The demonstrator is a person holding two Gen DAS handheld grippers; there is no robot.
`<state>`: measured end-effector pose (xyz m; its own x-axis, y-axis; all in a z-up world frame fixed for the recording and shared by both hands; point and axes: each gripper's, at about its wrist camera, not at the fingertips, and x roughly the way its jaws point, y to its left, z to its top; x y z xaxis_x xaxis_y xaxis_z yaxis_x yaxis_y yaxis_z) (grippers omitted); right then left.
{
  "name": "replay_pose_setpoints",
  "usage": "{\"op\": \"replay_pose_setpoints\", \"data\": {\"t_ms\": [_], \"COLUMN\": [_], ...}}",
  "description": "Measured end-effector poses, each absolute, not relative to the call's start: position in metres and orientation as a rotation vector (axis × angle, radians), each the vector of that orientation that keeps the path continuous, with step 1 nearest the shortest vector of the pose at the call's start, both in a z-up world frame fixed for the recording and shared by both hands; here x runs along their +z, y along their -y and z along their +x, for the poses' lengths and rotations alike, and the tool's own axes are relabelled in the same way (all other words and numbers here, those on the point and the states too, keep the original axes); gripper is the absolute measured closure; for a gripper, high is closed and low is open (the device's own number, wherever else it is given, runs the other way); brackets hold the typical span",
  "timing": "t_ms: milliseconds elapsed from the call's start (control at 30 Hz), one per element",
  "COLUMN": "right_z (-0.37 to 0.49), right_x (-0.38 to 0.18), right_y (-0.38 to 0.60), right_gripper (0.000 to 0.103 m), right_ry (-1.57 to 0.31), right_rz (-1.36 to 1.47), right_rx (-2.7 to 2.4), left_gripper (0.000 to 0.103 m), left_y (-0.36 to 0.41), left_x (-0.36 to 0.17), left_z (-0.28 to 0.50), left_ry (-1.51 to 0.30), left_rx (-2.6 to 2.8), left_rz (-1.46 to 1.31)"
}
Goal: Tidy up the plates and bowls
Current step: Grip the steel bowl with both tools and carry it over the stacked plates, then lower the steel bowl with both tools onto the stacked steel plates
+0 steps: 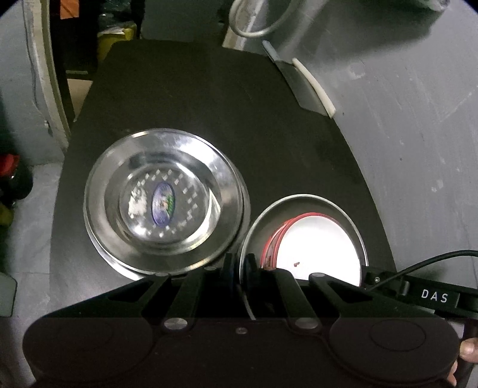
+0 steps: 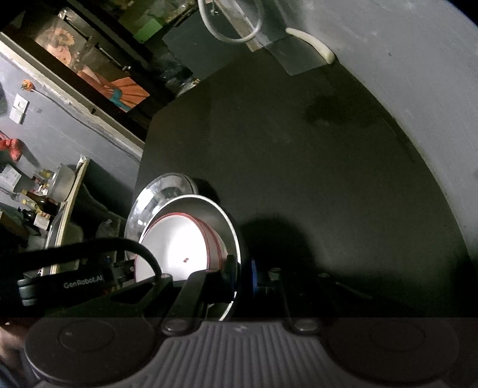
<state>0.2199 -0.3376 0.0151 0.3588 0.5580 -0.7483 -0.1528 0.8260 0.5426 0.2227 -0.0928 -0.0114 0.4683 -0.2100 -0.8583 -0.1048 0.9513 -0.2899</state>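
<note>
A steel plate (image 1: 298,198) on the black table (image 1: 209,89) carries a small stack of white plates with red rims (image 1: 322,250). My left gripper (image 1: 240,268) is shut on its left rim. To the left stands a stack of steel bowls (image 1: 161,197) with an oval sticker inside, close beside the plate. My right gripper (image 1: 369,276) meets the plate's opposite rim. In the right wrist view my right gripper (image 2: 242,277) is shut on the steel plate's (image 2: 209,206) right rim; the white plates (image 2: 176,244) lie inside it, the steel bowls (image 2: 167,185) behind, and the left gripper (image 2: 128,265) at the far rim.
The black table (image 2: 298,149) runs on ahead up to a grey wall (image 1: 403,119) on the right. A white tube (image 1: 313,86) and a cable loop (image 1: 257,21) sit at the far end. Cluttered shelves (image 2: 44,194) lie beyond the table's left edge. A hand (image 1: 469,349) shows at the lower right.
</note>
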Motion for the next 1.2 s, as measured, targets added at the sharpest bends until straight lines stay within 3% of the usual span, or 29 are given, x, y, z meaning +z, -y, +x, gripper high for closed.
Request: {"op": "replay_pose_setpoints", "data": {"t_ms": [1200], "right_z": [0.318], "right_x": [0.027], "right_y": [0.193], "right_gripper": [0.091], "right_ry": [-1.149], "right_rz": [0.233], "right_rx": [0.731], "left_gripper": [0.099], "left_y": [-0.024], "left_x": [-0.016], "left_z": [0.245], "left_ry": [-0.987], "left_rx": [0.254], "left_rz": [-0.538]}}
